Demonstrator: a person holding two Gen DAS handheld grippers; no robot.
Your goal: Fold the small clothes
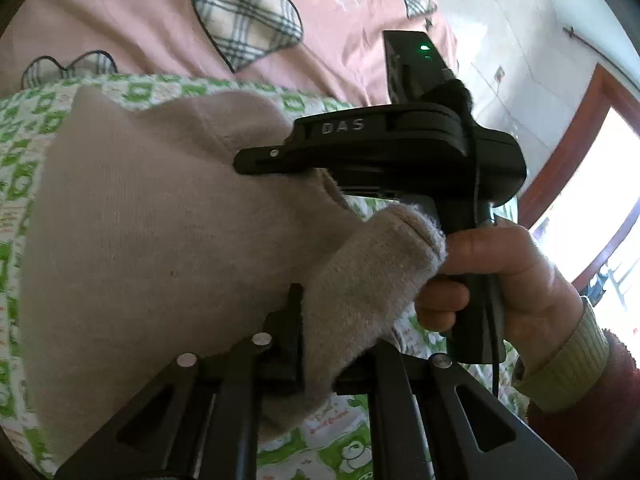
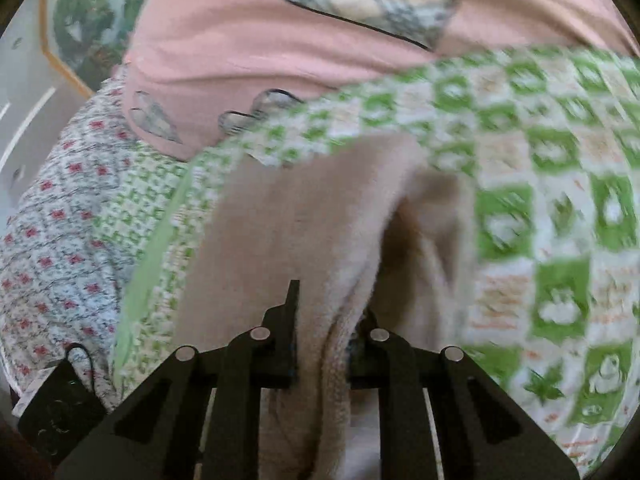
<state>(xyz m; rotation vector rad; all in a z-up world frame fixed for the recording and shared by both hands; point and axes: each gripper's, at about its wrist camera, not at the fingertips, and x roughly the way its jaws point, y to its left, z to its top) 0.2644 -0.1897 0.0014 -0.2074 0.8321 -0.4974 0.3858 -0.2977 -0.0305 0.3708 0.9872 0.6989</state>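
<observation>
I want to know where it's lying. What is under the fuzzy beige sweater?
A green-and-white checked sheet shows all round the beige sweater. What lies straight beneath is covered by the knit.

Beige knit garment (image 1: 160, 220), green-white check sheet (image 2: 560, 200), pink quilt (image 1: 140, 12) w/ plaid hearts.

Right gripper (image 1: 256, 162) and beige garment (image 1: 140, 220) block the left view.

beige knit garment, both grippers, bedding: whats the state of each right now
beige knit garment: lifted, bunched, pinched by both grippers
left gripper: shut on the garment
right gripper: shut on the garment's edge
green-and-white checked quilt: spread flat under the garment
pink heart-patch cover: lying behind the quilt
</observation>
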